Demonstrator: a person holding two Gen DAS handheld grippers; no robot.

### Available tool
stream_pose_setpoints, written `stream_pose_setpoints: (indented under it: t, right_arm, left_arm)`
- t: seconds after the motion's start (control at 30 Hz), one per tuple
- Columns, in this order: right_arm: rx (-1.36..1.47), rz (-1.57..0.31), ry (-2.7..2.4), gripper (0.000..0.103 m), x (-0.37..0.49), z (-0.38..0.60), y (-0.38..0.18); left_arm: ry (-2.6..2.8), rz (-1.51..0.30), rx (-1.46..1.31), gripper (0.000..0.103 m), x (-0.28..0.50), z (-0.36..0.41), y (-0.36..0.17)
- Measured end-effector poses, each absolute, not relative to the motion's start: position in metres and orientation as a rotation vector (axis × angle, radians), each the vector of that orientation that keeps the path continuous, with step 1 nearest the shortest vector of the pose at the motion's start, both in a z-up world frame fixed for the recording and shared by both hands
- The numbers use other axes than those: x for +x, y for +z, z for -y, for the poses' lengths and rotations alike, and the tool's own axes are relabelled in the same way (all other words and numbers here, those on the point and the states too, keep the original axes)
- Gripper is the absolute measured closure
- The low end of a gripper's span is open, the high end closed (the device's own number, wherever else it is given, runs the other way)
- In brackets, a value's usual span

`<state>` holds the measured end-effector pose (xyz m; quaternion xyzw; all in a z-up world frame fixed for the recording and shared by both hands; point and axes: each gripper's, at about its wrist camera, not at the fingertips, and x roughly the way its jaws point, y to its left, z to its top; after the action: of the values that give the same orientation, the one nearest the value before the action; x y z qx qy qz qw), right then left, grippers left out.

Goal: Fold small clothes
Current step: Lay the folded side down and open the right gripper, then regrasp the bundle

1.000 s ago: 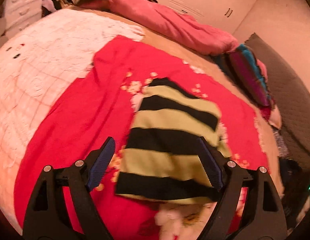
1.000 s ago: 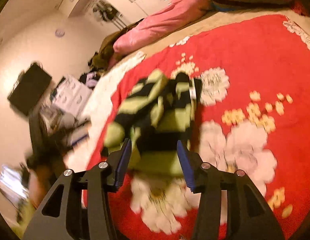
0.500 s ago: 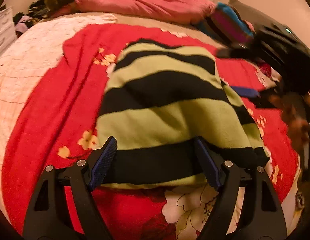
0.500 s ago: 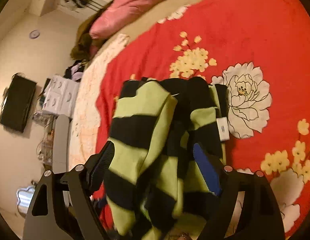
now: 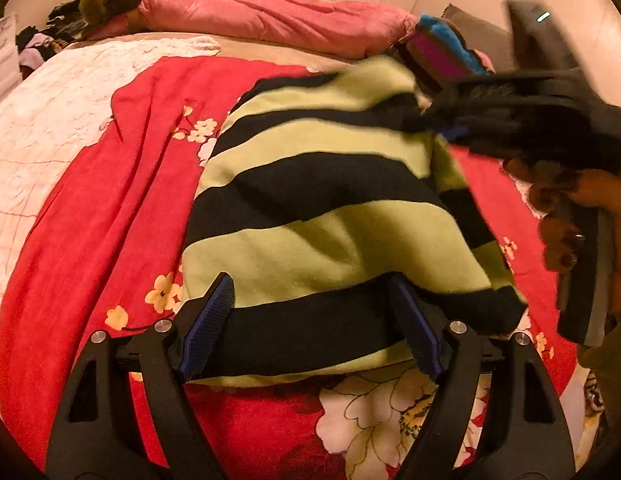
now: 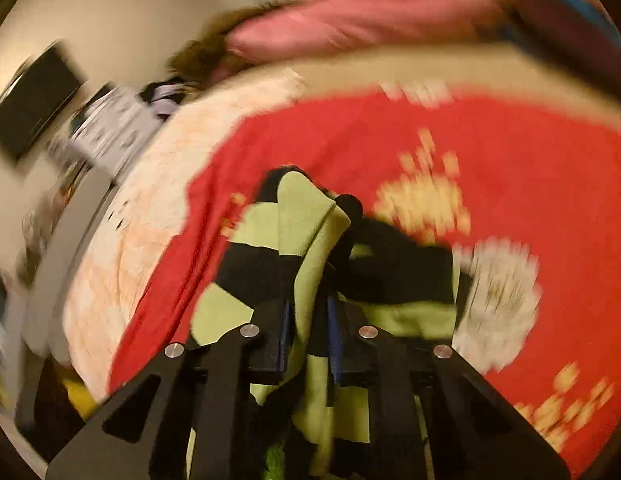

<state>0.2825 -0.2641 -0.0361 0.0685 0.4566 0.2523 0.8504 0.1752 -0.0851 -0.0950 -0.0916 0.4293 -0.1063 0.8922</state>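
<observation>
A small green-and-black striped sweater [image 5: 318, 208] lies on the red flowered blanket [image 5: 102, 216]. My left gripper [image 5: 310, 324] is open, its blue pads on either side of the sweater's near hem, low over it. My right gripper [image 6: 308, 332] is shut on a fold of the sweater [image 6: 306, 232] and holds that part raised; the view is blurred. In the left wrist view the right gripper [image 5: 450, 128] grips the sweater's far right edge, with the person's hand [image 5: 566, 216] behind it.
A pink quilt [image 5: 270, 20] and a striped pillow [image 5: 442, 48] lie at the head of the bed. A white bedspread [image 5: 42, 120] covers the left side. Clutter and drawers [image 6: 114, 128] stand beyond the bed's left edge.
My right gripper has closed on the sweater and lifted its far edge. My left gripper has come closer to the near hem and stayed open.
</observation>
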Motion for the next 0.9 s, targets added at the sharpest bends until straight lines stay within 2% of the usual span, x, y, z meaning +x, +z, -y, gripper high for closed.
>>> stream_pose_setpoints:
  t: [0.1,0.23,0.33,0.37,0.43,0.6,0.7,0.9]
  right_arm:
    - [0.071,-0.894,0.519,0.089,0.274,0.269,-0.020]
    - [0.039,-0.935,0.442,0.089,0.288,0.283,-0.046]
    - [0.046,-1.013,0.345,0.081,0.295,0.299,-0.079]
    - [0.056,-1.011,0.327,0.071,0.294,0.304,-0.083]
    - [0.096,-0.985,0.297,0.060,0.288,0.317,-0.082]
    - [0.177,-0.909,0.400,0.058,0.248,0.340,-0.054]
    - [0.190,-0.909,0.499,0.046,0.222,0.343,-0.044]
    - [0.146,-0.936,0.626,0.045,0.173,0.324,-0.043]
  left_arm:
    - [-0.254,-0.877,-0.206,0.031,0.175,0.087,-0.092]
    - [-0.280,-0.899,-0.174,0.031,0.177,0.098,-0.095]
    - [-0.290,-0.912,-0.150,0.031,0.177,0.104,-0.097]
    - [-0.292,-0.912,-0.144,0.031,0.177,0.105,-0.097]
    - [-0.292,-0.911,-0.144,0.031,0.177,0.104,-0.096]
    - [-0.270,-0.874,-0.171,0.030,0.176,0.092,-0.086]
    - [-0.225,-0.849,-0.169,0.030,0.174,0.082,-0.079]
    - [-0.153,-0.859,-0.200,0.030,0.177,0.061,-0.081]
